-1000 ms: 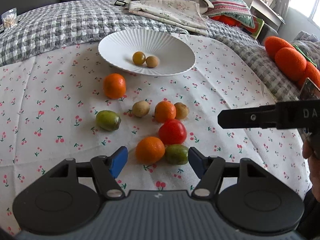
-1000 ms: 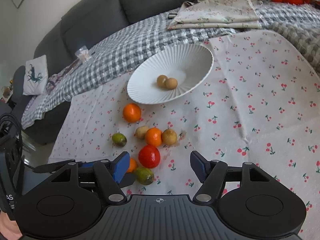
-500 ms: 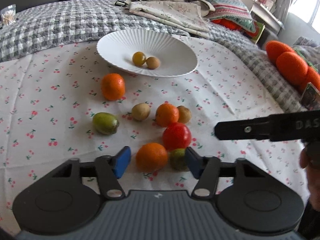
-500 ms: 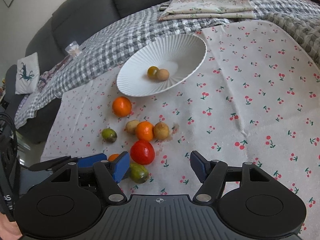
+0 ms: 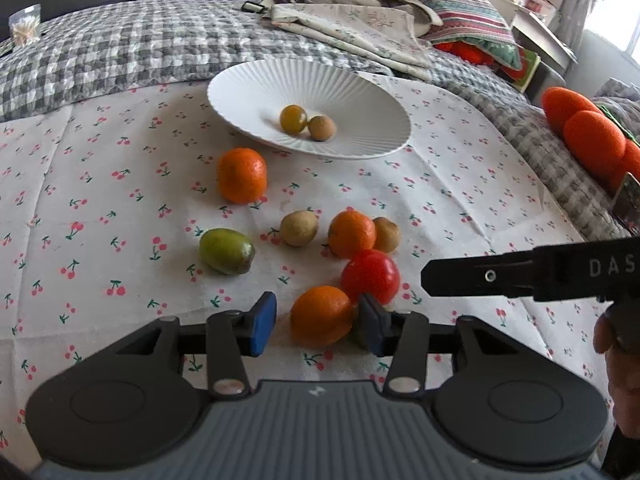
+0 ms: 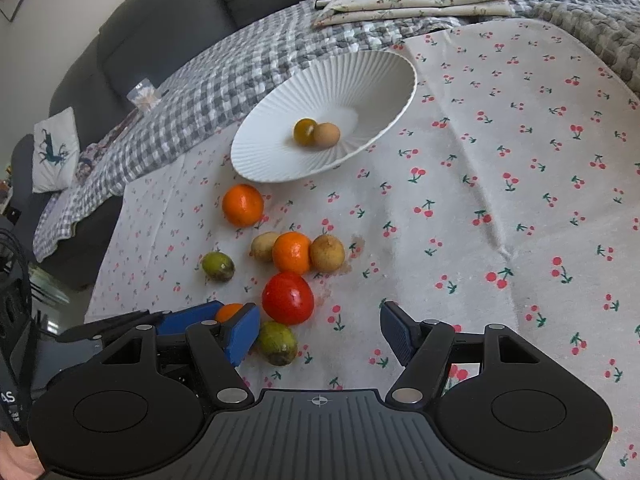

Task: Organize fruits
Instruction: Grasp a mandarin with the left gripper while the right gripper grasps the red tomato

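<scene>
The left black two-finger gripper (image 5: pixel 318 324) had just been closing its blue pads, the right black two-finger gripper (image 6: pixel 320 332) held wide apart.

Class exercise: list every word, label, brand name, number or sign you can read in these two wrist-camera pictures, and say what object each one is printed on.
"DAS": white letters on the black side of the right gripper, cut off at the picture's edge.
"AS": white letters on the black body at the left edge of the right wrist view, also cut off.
Items on the far shelf: too small and blurred to read.
</scene>
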`<action>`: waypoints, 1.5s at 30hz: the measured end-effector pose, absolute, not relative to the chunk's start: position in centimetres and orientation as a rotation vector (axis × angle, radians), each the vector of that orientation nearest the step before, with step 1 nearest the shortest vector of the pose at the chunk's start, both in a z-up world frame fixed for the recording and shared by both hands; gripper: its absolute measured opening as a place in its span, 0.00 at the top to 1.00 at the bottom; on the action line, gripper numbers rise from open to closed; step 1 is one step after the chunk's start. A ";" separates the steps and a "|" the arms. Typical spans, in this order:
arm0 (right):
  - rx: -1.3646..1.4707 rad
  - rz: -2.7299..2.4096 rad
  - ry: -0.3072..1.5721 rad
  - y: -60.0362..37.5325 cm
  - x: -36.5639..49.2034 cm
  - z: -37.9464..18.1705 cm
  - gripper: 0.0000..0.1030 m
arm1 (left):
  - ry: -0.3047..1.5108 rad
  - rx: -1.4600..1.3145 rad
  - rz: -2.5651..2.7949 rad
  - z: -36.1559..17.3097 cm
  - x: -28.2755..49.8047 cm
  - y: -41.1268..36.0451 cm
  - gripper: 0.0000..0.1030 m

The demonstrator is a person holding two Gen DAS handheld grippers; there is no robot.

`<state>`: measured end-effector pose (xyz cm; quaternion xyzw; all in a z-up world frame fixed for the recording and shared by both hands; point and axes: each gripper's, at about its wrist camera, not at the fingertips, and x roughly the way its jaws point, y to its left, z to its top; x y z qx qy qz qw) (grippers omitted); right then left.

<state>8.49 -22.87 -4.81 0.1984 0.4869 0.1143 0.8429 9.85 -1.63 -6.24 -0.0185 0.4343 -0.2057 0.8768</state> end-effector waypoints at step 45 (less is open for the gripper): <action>0.359 0.295 0.989 -20.3 10.0 -5.7 0.66 | 0.919 -0.083 -0.324 -4.0 10.1 1.5 0.70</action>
